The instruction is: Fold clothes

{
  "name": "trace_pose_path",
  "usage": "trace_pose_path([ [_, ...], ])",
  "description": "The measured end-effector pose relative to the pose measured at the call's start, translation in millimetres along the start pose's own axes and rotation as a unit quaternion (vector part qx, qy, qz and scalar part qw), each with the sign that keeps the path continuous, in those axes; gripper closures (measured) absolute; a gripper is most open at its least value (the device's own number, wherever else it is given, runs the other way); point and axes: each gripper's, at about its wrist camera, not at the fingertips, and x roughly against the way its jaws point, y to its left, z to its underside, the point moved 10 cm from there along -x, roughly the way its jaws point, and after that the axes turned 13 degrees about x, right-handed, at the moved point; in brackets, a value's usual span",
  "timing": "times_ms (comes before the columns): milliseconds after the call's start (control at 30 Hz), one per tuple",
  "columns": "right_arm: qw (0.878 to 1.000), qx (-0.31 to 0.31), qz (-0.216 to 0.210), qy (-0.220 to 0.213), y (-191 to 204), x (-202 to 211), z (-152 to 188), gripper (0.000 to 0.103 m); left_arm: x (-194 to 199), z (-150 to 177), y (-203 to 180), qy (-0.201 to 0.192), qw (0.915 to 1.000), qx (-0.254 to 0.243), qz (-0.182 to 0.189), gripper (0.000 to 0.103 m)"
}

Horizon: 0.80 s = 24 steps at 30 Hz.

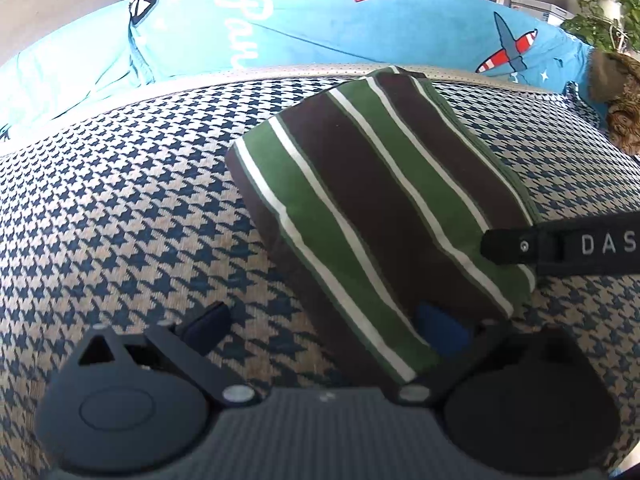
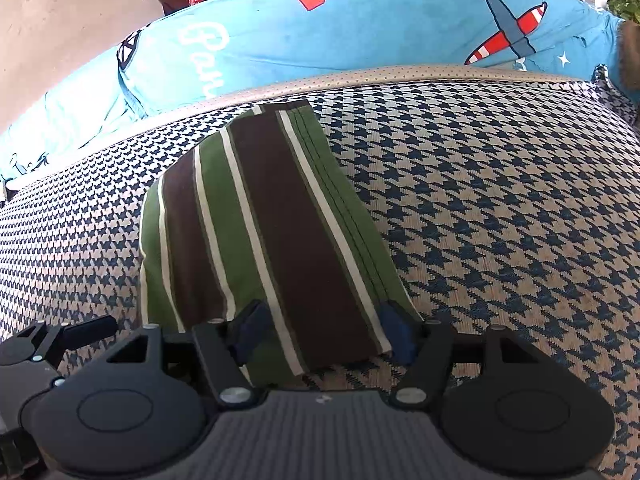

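While the folded shirt [image 2: 264,224] lies on the checked cushion [image 2: 500,220], long axis running near to far, its near end sits between the unclenched fingers of the right gripper [image 2: 324,334], the nearer one. The left gripper [image 1: 324,330], also spread, grips nothing, at the shirt's near left corner.

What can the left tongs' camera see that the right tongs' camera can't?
Only the left view shows the right tongs' black finger with letters, lying over the cloth's edge, plus more of the leafy plant. Only the right view shows the right tongs open around the cloth's near end. Both show the folded striped cloth, the checked cover and the blue airplane bedding.
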Motion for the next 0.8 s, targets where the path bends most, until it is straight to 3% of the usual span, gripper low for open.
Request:
trace_pose_path([
  [400, 0.999, -0.031, -0.036, -0.009, 2.6, 11.0, -4.0, 0.035, 32.3, 20.6, 20.2, 0.019, 0.9996, 0.02, -0.01, 0.0],
  [600, 0.999, -0.019, -0.023, -0.015, 4.8, 21.2, -3.3, 0.033, 53.1, 35.5, 17.7, 0.021, 0.9994, -0.01, -0.025, 0.0],
  [800, 1.0, -0.017, -0.007, -0.015, 0.2, 28.1, 0.3, 0.031, 64.7, 47.7, 16.6, 0.031, 0.9992, -0.009, -0.026, 0.0],
])
